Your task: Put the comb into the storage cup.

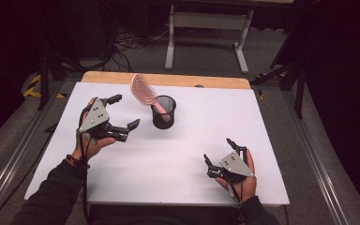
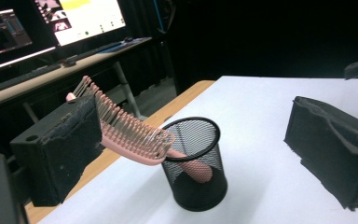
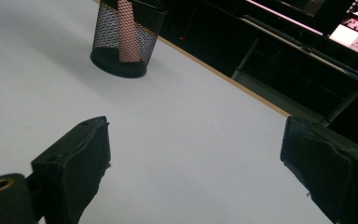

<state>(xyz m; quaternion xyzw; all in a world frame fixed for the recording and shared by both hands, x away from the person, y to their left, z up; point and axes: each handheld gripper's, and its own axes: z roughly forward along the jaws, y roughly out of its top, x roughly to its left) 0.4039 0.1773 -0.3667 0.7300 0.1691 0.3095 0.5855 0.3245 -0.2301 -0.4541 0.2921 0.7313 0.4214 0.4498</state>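
Pink hairbrush (image 1: 143,89) stands handle-down in the black mesh cup (image 1: 163,112), bristle head leaning out over the rim toward the left gripper (image 1: 117,114) — jaws wide, empty, just beside it. Right gripper (image 1: 222,152) well apart near the table's front edge, jaws wide — likely idle.

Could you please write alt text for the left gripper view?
A pink hairbrush stands handle-down in a black mesh cup on a white table, its bristled head leaning out over the rim. The left gripper, jaws wide open, frames the cup without touching it.
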